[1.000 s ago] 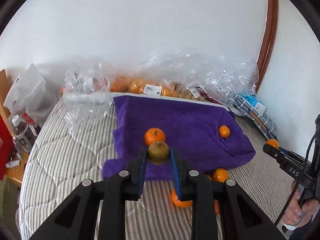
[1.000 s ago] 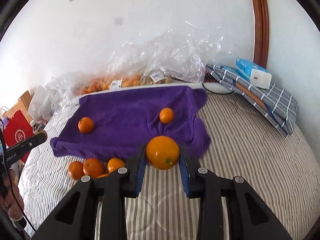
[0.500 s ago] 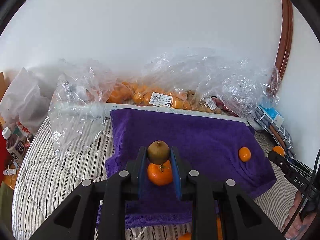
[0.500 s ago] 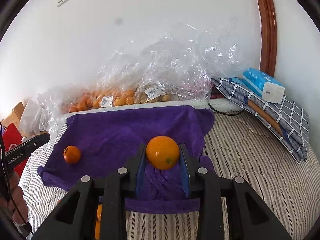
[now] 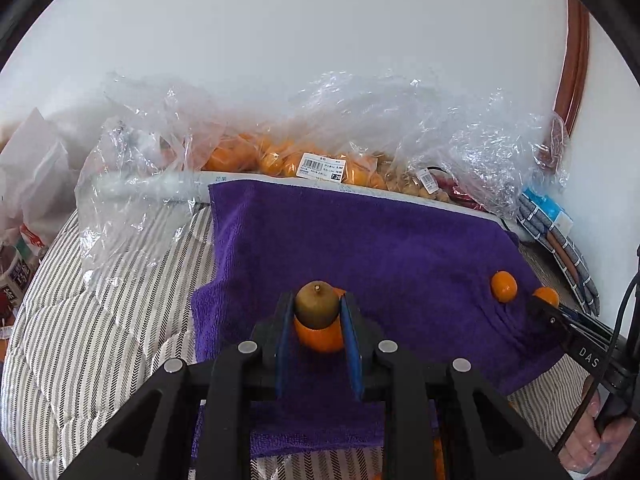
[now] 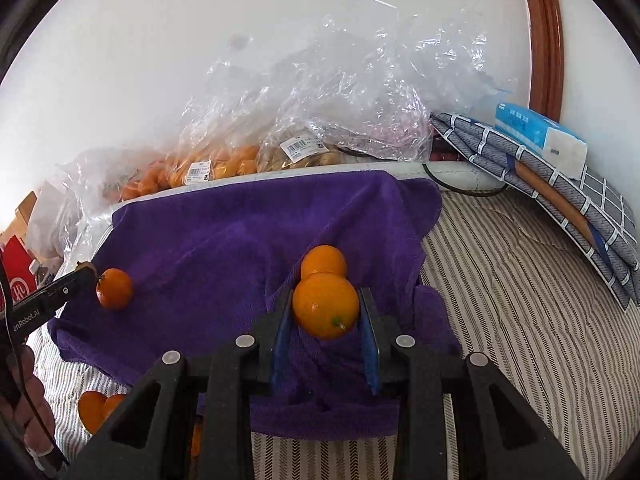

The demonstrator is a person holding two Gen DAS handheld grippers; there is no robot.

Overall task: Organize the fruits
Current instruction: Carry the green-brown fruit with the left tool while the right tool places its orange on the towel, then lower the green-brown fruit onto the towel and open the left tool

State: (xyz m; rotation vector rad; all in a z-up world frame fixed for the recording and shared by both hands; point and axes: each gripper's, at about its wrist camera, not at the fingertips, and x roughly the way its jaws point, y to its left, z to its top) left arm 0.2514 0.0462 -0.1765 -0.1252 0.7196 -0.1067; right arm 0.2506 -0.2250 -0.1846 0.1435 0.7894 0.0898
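My left gripper (image 5: pixel 317 309) is shut on a small brown-green kiwi (image 5: pixel 317 305) and holds it over the purple towel (image 5: pixel 360 248), just above a mandarin (image 5: pixel 320 338) lying on the towel. My right gripper (image 6: pixel 325 312) is shut on an orange (image 6: pixel 325 305) above the towel (image 6: pixel 224 248), close in front of a second orange (image 6: pixel 323 262). A mandarin (image 6: pixel 115 288) lies on the towel's left part beside the left gripper's tip (image 6: pixel 80 274). A small orange (image 5: pixel 503 286) lies on the towel at the right.
Clear plastic bags of oranges (image 5: pixel 280 160) and nuts (image 6: pixel 304 156) line the wall behind the towel. Loose oranges (image 6: pixel 94 410) lie on the striped bedding (image 6: pixel 520 320) in front of the towel. A checked cloth with a tissue pack (image 6: pixel 540 140) is at the right.
Both grippers have moved forward and lower over the towel with their fruit. The mandarin now sits right under the kiwi, and the second orange is just beyond my right gripper.
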